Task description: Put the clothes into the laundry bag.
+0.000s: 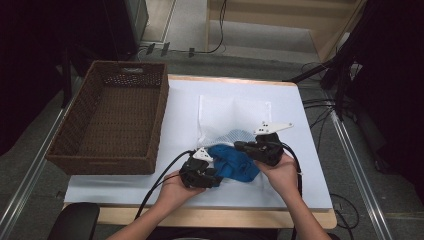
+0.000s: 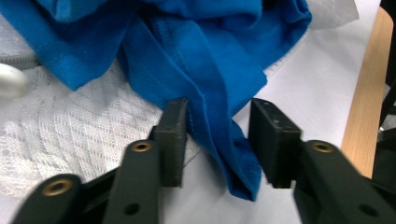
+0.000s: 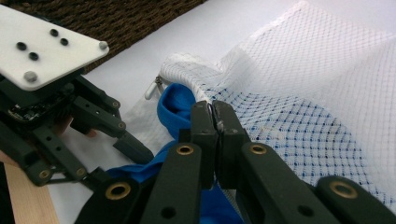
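One blue garment (image 1: pixel 234 162); one mesh bag (image 1: pixel 235 116) — two claws.

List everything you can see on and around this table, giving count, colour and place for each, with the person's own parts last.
Blue garment: one, blue, near table edge, partly inside the mesh bag.
Mesh bag: one, white, flat at table centre.
Wicker basket: one, dark brown, left side of table.
Table cover: one, white, over the wooden tabletop.
Left tongs: one, black, jaws apart around a fold of the garment.
Right tongs: one, black, shut on the bag's mesh edge.
Hands: two, at the near edge.
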Tool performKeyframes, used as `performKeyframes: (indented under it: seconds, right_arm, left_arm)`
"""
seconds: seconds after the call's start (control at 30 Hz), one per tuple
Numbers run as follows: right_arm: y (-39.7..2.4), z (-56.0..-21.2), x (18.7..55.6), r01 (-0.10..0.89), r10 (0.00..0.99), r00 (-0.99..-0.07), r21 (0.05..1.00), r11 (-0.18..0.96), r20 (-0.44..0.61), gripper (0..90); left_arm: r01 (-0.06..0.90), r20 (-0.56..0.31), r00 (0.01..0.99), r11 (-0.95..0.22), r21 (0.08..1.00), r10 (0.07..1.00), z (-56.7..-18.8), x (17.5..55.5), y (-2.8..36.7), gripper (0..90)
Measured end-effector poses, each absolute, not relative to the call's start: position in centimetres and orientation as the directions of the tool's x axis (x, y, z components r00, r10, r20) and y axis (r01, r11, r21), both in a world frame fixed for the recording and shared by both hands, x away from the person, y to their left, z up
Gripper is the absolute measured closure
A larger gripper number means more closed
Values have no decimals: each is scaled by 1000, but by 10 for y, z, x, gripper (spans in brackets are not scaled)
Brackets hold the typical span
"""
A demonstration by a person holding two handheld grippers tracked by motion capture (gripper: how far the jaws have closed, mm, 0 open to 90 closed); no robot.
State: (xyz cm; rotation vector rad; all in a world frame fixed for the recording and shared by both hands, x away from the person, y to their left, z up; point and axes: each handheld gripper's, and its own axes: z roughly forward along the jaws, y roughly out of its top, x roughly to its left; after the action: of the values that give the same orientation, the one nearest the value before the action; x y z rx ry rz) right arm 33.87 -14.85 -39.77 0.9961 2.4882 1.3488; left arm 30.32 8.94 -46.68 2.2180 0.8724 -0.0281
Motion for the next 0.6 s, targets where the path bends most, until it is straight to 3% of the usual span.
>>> performKeyframes:
  seconds: [0.23,0.6]
  right_arm:
    - [-151,-399,338,486,615,-768,787,380,178,900]
    - [-153,-397,335,486,620,-764,790,374,176,900]
  left_arm:
    - [626,-307,752,-485,610,584,-468,308,93,848]
    - [569,-286,783,-449,689,552,-435,309,85,869]
